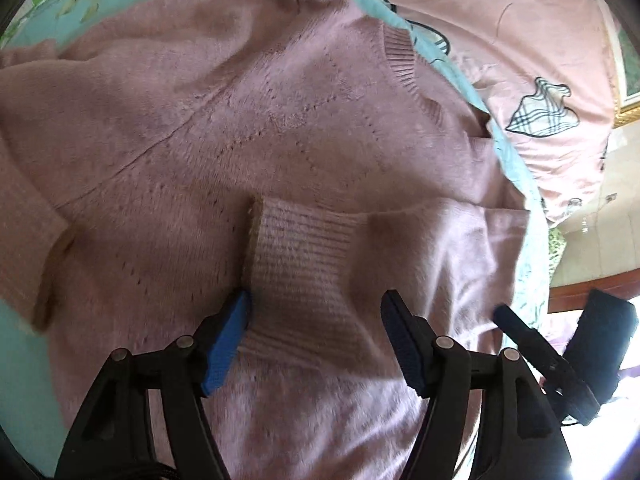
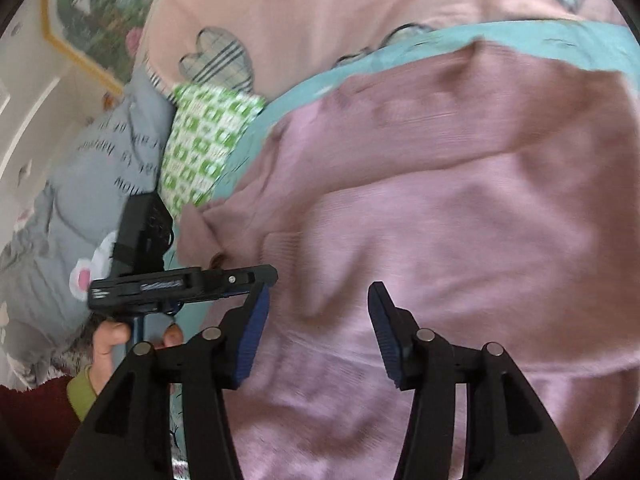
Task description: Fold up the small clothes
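The pink sweater (image 1: 304, 128) lies flat on the bed, one sleeve (image 1: 308, 256) folded across. Both grippers' fingers (image 1: 228, 344) (image 2: 252, 336) are spread wide above it, a green pillow (image 2: 200, 140) far left.

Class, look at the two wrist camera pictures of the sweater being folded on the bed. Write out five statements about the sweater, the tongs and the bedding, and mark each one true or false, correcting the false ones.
1. The pink fuzzy knitted sweater lies on a teal bed sheet. True.
2. The left tongs are clamped shut on the ribbed cuff. False: they stand open, one finger either side of the cuff.
3. A sleeve is folded across the sweater's body. True.
4. The right tongs hold a green checked cloth. False: they are open over the sweater; that cloth lies apart.
5. The sweater is blue. False: pink.
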`<state>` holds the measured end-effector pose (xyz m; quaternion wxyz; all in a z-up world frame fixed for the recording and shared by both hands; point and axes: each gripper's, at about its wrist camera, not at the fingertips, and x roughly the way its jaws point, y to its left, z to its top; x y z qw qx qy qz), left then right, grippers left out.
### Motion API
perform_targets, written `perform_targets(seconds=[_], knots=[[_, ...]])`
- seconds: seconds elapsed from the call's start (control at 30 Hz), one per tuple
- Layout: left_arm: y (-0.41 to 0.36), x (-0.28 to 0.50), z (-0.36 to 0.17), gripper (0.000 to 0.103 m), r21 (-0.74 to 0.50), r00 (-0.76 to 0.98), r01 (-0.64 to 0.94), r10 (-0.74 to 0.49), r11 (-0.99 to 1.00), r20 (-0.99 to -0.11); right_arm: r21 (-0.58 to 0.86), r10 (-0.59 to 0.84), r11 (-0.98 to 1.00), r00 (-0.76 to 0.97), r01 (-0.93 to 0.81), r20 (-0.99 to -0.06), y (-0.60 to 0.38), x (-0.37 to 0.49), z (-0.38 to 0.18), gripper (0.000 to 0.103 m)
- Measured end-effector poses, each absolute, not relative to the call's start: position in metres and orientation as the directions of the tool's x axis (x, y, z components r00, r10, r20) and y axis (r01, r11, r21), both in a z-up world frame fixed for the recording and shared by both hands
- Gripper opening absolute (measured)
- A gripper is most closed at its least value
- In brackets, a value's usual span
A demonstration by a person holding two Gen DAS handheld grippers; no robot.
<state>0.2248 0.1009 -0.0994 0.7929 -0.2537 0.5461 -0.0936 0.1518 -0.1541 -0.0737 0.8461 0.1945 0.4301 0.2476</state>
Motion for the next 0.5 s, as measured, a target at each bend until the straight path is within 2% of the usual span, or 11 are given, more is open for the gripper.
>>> perform_targets(seconds=[0.13, 0.2, 0.3, 0.37, 0.4, 0.47, 0.5], knots=[[0.098, 0.226, -0.096, 0.071, -0.453, 0.396, -0.124, -0.375, 0.883, -0.838, 0.549, 0.546, 0.816, 0.549, -0.179, -0.633, -0.187, 0.141, -0.074, 0.053], [0.103, 0.219, -0.091, 0.072, -0.363, 0.421, -0.177, -0.263, 0.915, -0.868, 0.551, 0.527, 0.821, 0.566, -0.147, -0.634, -0.200, 0.136, -0.073, 0.053], [0.107, 0.218, -0.098, 0.072, -0.447, 0.414, -0.175, -0.346, 0.877, -0.842, 0.562, 0.513, 0.818, 0.592, -0.118, -0.621, -0.217, 0.126, -0.070, 0.053], [0.100, 0.225, -0.101, 0.068, -0.429, 0.414, -0.146, -0.339, 0.891, -0.845, 0.562, 0.500, 0.820, 0.608, -0.104, -0.617, -0.225, 0.120, -0.069, 0.053], [0.093, 0.228, -0.098, 0.064, -0.413, 0.429, -0.115, -0.330, 0.903, -0.841, 0.562, 0.495, 0.822, 0.611, -0.097, -0.618, -0.227, 0.120, -0.070, 0.053], [0.080, 0.235, -0.094, 0.036, -0.407, 0.437, -0.056, -0.344, 0.912, -0.831, 0.553, 0.474, 0.830, 0.619, -0.076, -0.626, -0.232, 0.119, -0.070, 0.053], [0.071, 0.238, -0.093, 0.026, -0.409, 0.433, -0.016, -0.362, 0.912, -0.825, 0.552, 0.464, 0.831, 0.625, -0.062, -0.628, -0.234, 0.120, -0.070, 0.053]])
